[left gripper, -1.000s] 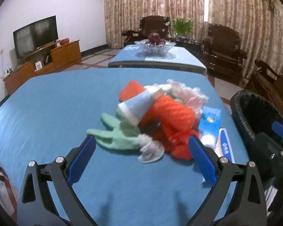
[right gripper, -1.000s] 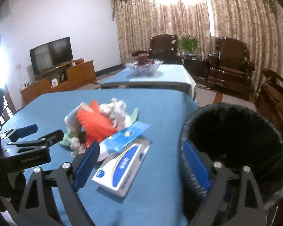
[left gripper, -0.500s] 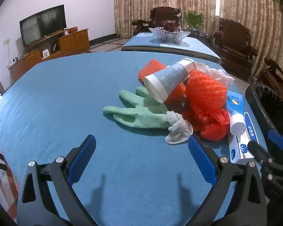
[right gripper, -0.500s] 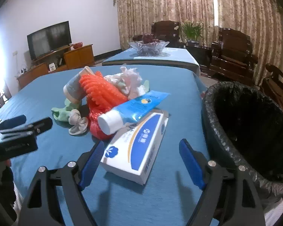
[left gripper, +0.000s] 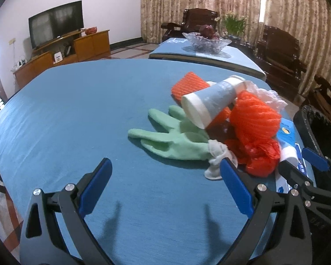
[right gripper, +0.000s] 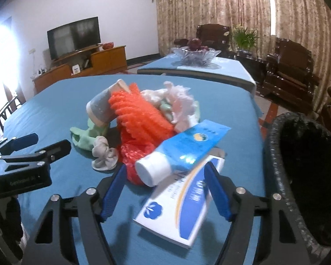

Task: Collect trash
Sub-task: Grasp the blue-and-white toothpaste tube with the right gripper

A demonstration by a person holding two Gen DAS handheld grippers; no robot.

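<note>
While the pile of trash lies at the right side of the blue tabletop (left gripper: 66, 114), the toothpaste box (right gripper: 183, 207) is straddled by the right tool (right gripper: 165, 190), whose jaws are closing with the box and the blue tube (right gripper: 181, 152) between them; the pads are not yet seen pressing on either. The box's long axis runs away from the tool toward the far right, roughly along the line the fingers point, so it would be gripped across its narrow width. The black bin (right gripper: 302, 176) stands just to the right of the box, beside the tabletop's edge. The left tool (left gripper: 165, 178) is held wide open over bare cloth, with the green glove (left gripper: 172, 141) just ahead of it and nothing between its fingers. The right hand is judged nearer to the box.
</note>
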